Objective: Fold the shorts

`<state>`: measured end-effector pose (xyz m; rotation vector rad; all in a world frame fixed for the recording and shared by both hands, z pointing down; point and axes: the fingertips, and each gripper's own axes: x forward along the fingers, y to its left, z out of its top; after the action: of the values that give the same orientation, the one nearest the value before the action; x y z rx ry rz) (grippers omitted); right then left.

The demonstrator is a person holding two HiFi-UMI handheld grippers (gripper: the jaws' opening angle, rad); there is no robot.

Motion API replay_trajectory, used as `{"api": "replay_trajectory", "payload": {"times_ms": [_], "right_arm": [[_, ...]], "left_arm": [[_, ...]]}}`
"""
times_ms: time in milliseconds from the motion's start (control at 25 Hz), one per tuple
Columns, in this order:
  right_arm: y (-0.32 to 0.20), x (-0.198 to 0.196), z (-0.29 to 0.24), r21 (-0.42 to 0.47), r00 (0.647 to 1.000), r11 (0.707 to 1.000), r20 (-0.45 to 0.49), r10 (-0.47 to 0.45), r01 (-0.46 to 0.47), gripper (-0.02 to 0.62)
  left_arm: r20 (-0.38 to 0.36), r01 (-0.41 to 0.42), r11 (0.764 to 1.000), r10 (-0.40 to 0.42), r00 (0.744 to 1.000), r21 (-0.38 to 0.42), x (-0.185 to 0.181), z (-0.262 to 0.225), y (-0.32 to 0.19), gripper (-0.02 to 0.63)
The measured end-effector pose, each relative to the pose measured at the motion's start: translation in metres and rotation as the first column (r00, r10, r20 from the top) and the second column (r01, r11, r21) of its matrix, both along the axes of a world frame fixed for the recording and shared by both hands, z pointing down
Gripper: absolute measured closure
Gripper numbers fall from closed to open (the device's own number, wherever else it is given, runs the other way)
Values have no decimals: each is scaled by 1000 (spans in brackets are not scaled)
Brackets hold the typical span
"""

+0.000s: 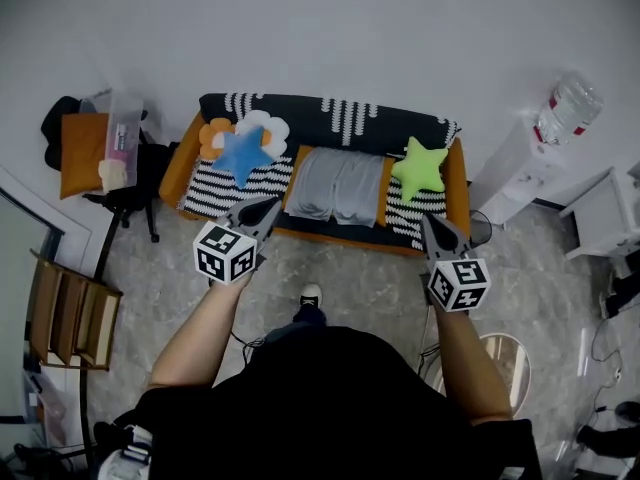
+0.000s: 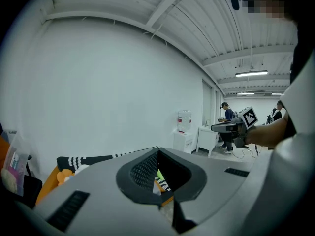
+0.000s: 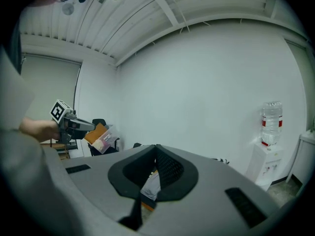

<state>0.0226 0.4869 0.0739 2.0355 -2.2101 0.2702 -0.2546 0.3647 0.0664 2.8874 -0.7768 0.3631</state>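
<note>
The grey shorts (image 1: 335,184) lie spread flat on the middle seat of a sofa (image 1: 452,178) with a black-and-white striped cover. My left gripper (image 1: 270,205) hovers just in front of the sofa's left half, jaws shut with nothing in them. Off the sofa's right front corner, my right gripper (image 1: 424,219) is likewise shut and empty. In the left gripper view the jaws (image 2: 157,149) meet at the tip. Through the gap under the closed jaws (image 3: 155,146) of the right gripper view, a bit of the shorts (image 3: 150,186) shows.
A blue star cushion (image 1: 240,152) and a flower cushion (image 1: 262,126) lie on the sofa's left, a green star cushion (image 1: 420,168) on its right. A chair with an orange bag (image 1: 85,153) stands left, a water dispenser (image 1: 540,148) right.
</note>
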Motion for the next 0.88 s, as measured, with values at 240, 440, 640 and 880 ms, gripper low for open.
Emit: {"api": "replay_trajectory", "payload": {"times_ms": [240, 440, 640, 880], "right_arm": [[-19, 3, 11, -14, 999, 1000, 53, -13, 14, 588], [-40, 20, 25, -35, 998, 999, 66, 8, -6, 586], [-66, 38, 37, -55, 997, 998, 68, 40, -36, 586], [-97, 58, 39, -46, 996, 997, 71, 58, -55, 586]], "left_arm": [[6, -16, 1000, 16, 1000, -12, 9, 8, -19, 589], [18, -37, 999, 37, 999, -23, 25, 16, -42, 589], [29, -61, 998, 62, 998, -34, 45, 24, -75, 589], [40, -76, 996, 78, 996, -49, 67, 34, -119, 589]]}}
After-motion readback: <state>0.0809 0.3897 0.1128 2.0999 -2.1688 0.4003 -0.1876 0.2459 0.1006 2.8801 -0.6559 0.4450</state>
